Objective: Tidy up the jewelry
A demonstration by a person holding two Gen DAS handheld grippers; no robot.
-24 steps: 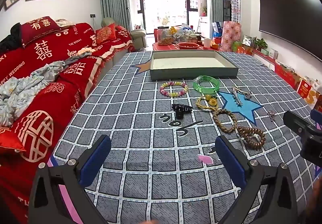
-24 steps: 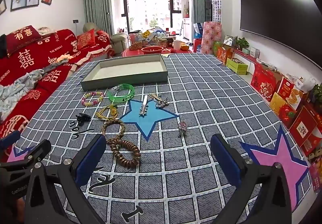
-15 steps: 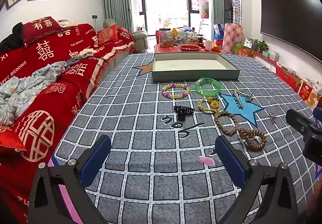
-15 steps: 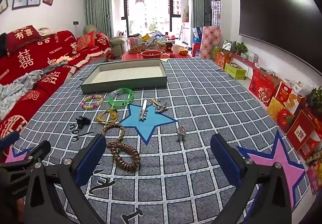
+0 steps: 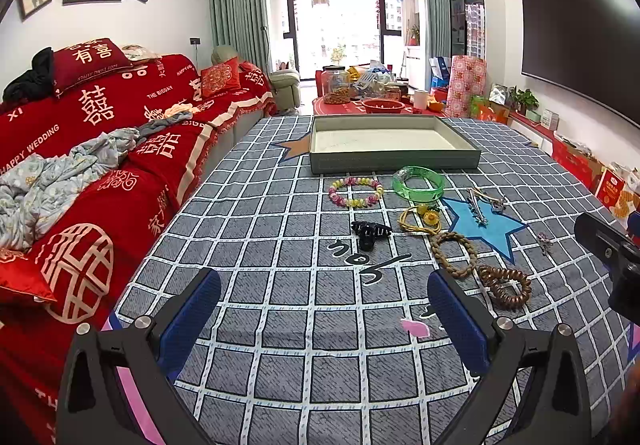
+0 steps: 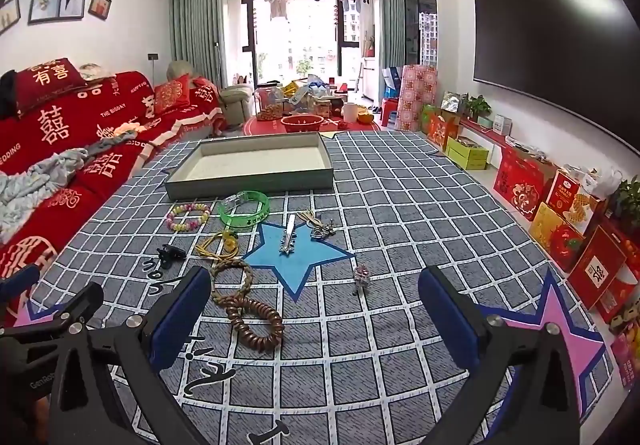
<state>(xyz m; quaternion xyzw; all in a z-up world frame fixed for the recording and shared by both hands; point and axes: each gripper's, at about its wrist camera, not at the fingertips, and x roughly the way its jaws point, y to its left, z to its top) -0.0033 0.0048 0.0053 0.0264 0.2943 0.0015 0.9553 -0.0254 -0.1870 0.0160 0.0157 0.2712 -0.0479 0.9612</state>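
Jewelry lies on a grey checked mat in front of a shallow grey tray [image 5: 394, 161] [image 6: 248, 181]. There is a pastel bead bracelet [image 5: 355, 192] [image 6: 188, 216], a green bangle [image 5: 418, 184] [image 6: 244, 208], a black hair claw [image 5: 370, 232] [image 6: 170, 255], a yellow cord piece [image 5: 420, 220] [image 6: 220, 245], a braided tan bracelet [image 5: 454, 253] [image 6: 232, 281], a brown bead bracelet [image 5: 504, 285] [image 6: 256, 325], a silver hairpin [image 5: 478, 207] [image 6: 290, 235] and a small charm [image 6: 361, 275]. My left gripper [image 5: 324, 309] is open and empty, short of the claw. My right gripper [image 6: 314, 309] is open and empty, beside the brown beads.
A red sofa [image 5: 80, 165] runs along the mat's left edge. Red gift boxes [image 6: 560, 213] line the right wall under a television [image 6: 552, 45]. A low red table [image 5: 372, 105] with jars stands behind the tray. The right gripper's body [image 5: 612, 257] shows at the left view's right edge.
Both grippers have pulled back and risen slightly, so the jewelry sits a little farther off in each view. Nothing on the mat has moved.
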